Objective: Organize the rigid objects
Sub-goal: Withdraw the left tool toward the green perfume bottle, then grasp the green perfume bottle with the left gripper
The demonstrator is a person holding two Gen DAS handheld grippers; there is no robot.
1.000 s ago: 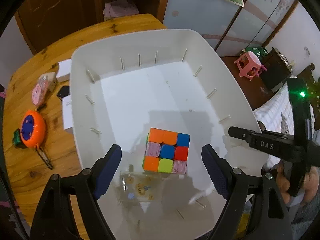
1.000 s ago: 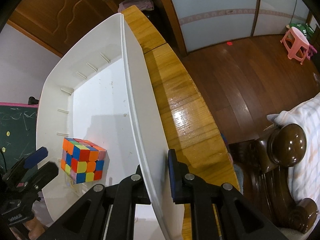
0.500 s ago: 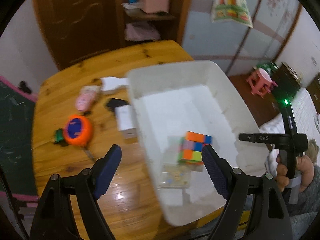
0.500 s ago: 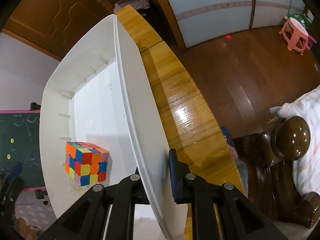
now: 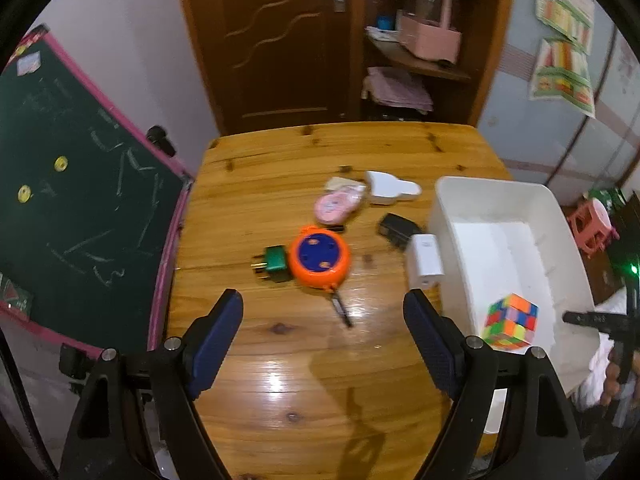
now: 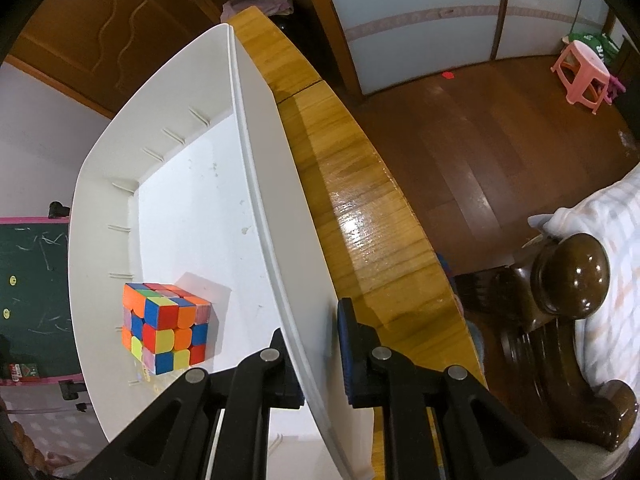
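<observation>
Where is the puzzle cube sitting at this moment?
The puzzle cube rests on the floor of the white bin, at the near end, left of the wall the right gripper clamps.

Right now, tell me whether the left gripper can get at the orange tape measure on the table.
Probably yes. The left gripper is open and empty, with bare table between it and the orange tape measure. A green plug sits close on one side, and the white bin stands well off to the other.

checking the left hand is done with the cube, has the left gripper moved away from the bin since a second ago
Yes. The left gripper, open and empty, was over the cube in the white bin; it now hangs over the bare table, with the bin off to the right.
</observation>
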